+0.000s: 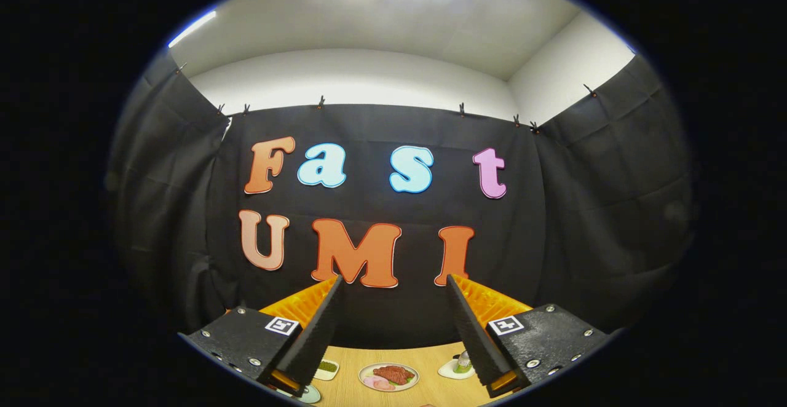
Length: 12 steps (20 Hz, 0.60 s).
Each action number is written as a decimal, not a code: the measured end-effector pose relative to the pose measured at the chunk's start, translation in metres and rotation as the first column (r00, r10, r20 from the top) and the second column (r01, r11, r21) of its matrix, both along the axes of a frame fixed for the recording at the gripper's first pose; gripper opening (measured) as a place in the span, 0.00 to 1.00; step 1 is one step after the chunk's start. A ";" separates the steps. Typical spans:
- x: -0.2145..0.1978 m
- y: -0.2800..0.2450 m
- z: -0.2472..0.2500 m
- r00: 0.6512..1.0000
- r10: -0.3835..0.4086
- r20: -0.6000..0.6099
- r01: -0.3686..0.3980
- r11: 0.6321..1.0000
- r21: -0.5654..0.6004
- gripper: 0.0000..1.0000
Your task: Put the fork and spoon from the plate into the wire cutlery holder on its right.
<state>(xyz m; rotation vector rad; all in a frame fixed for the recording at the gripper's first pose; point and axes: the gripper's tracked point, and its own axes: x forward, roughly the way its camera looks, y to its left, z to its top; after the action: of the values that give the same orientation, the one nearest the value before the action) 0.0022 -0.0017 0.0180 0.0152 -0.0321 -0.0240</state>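
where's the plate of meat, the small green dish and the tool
plate of meat [388, 376]: gripper view, its middle, between the fingers
small green dish [327, 368]: gripper view, its green filling
tool [393, 284]: gripper view, open gap between fingertips

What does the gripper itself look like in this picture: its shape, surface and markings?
The gripper has two long ribbed fingers that taper forward. Each sits on a blocky, textured black mount with silver screws and a square black-and-white marker. No cables are visible.
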 end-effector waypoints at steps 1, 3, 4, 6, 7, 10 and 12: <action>0.000 0.001 -0.001 1.000 0.000 -0.003 0.000 1.000 -0.001 0.96; 0.001 0.006 -0.003 1.000 -0.001 -0.010 0.001 1.000 0.000 0.96; 0.001 0.009 -0.005 1.000 0.001 -0.015 -0.001 1.000 0.003 0.96; 0.002 0.018 -0.011 0.999 0.013 -0.034 -0.013 1.000 0.013 0.96; 0.003 0.020 -0.014 0.999 0.011 -0.042 -0.010 1.000 0.011 0.96; 0.004 0.032 -0.027 0.997 0.019 -0.070 -0.018 1.000 0.006 0.96; 0.005 0.045 -0.031 0.996 0.031 -0.083 -0.030 1.000 0.009 0.96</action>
<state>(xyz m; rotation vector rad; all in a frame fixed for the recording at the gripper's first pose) 0.0074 0.0431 -0.0134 0.0224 0.0512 0.0055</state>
